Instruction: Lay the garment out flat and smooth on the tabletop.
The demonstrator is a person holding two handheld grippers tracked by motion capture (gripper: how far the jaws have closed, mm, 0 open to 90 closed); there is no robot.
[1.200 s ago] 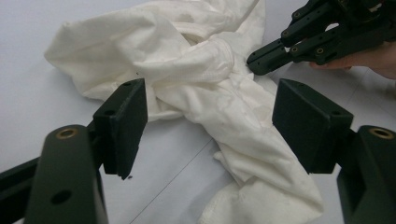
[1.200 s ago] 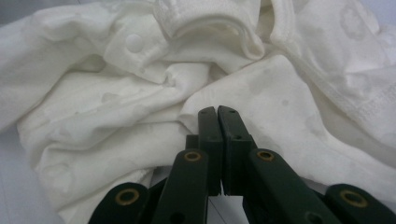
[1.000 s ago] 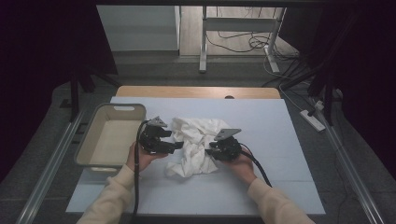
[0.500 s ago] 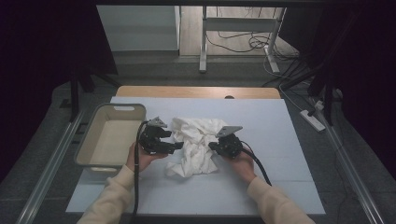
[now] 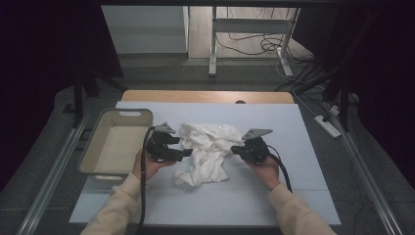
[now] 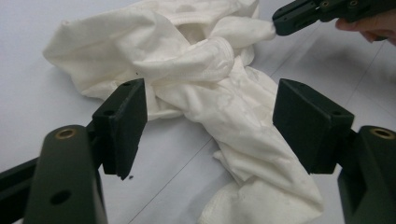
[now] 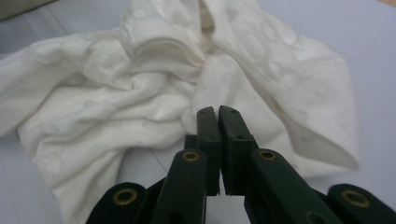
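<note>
We see the right gripper (image 7: 218, 114), jaws just closed, pinching a fold of the crumpled white cloth (image 5: 205, 152) at mid-table, left gripper (image 6: 210, 116) jaws spread wide over the cloth, gripping nothing.

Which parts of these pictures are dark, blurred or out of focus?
High view: dark surroundings, evenly lit table. Left gripper view: white cloth sharp, near jaws slightly soft. Right gripper view: the cloth's far edge blurs, the right gripper stays sharp.

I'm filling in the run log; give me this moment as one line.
left tool: open, at white cloth | right tool: shut on cloth's edge | cloth: crumpled on table | bin: left of cloth
</note>
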